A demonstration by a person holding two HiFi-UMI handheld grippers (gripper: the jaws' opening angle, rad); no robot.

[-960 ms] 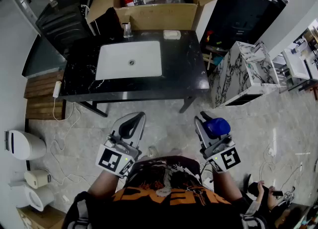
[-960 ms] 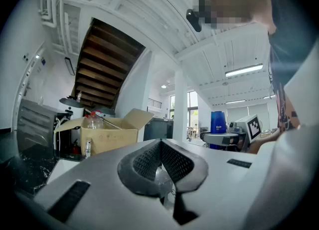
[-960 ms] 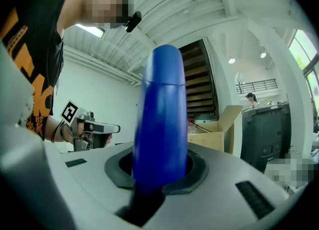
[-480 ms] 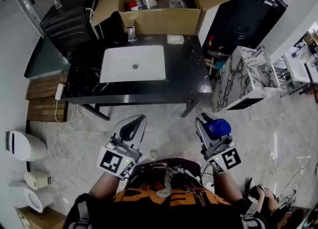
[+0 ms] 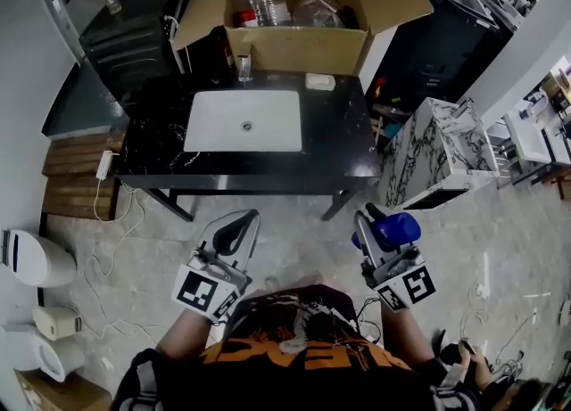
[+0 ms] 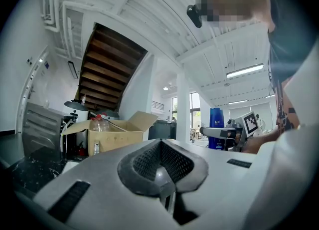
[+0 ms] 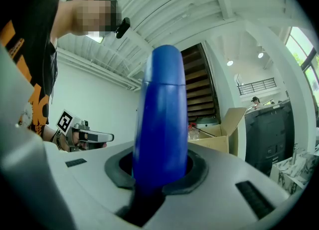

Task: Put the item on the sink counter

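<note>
A blue bottle (image 5: 393, 227) stands upright between the jaws of my right gripper (image 5: 376, 228), which is shut on it low at the person's right side. In the right gripper view the bottle (image 7: 161, 119) fills the middle, with the pads (image 7: 192, 174) pressed against its base. My left gripper (image 5: 234, 233) is shut with nothing in it; its pads (image 6: 144, 161) meet. The black sink counter (image 5: 339, 137) with its white basin (image 5: 245, 121) lies ahead across a strip of floor, apart from both grippers.
An open cardboard box (image 5: 294, 39) with plastic bottles stands behind the counter. A faucet (image 5: 244, 66) and a white soap bar (image 5: 319, 82) sit at the counter's back edge. A marble-patterned cabinet (image 5: 437, 155) stands at the right, wooden boards (image 5: 76, 177) and a power strip (image 5: 103, 164) at the left.
The counter and box have slid lower in the head view, so the person has come a little nearer. Both grippers hold the same pose; the bottle stays gripped.
</note>
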